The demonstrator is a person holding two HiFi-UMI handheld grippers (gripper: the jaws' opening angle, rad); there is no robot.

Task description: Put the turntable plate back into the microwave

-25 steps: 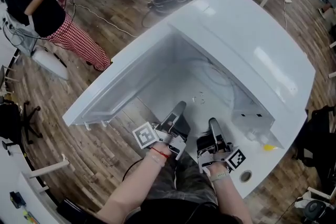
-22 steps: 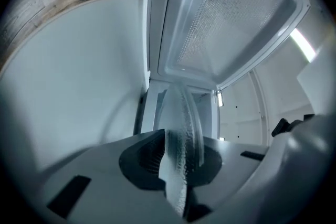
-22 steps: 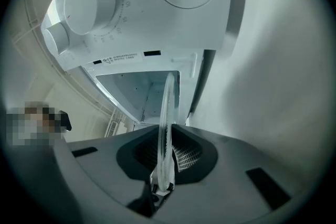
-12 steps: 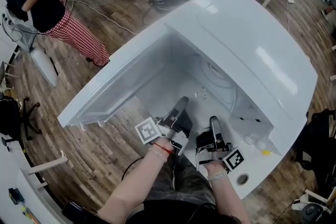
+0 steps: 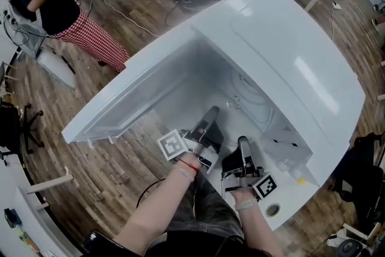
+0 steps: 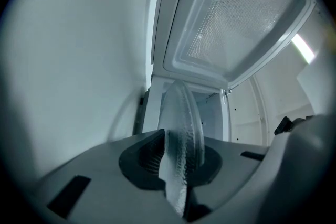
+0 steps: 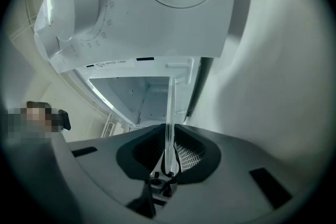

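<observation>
The clear round glass turntable plate [image 5: 252, 96] is held at its near rim by both tongs. The left tongs [image 5: 207, 123] are closed down to the thickness of the glass, with the textured rim seen edge-on between the pads [image 6: 181, 128]. The right tongs [image 5: 243, 150] are pinched likewise on a thin clear edge [image 7: 169, 113]. The plate is carried at the mouth of the white box-shaped microwave [image 5: 289, 57] and reaches into the cavity; whether it touches the cavity floor cannot be told, since the glass is barely visible from the head view. The white microwave door [image 5: 138, 87] is swung wide open at the left. Main risk, as judged: only the rim is gripped and most of the plate's weight hangs forward, so the smooth glass could slip or tip out of the pads and crack on the floor of the cavity. A side wall or the door frame could be clipped if the two tongs are not moved together. Release off-centre from the small centre fitting [image 5: 231, 104] would leave the plate rocking and unseated. Too hard a squeeze could chip the rim.
</observation>
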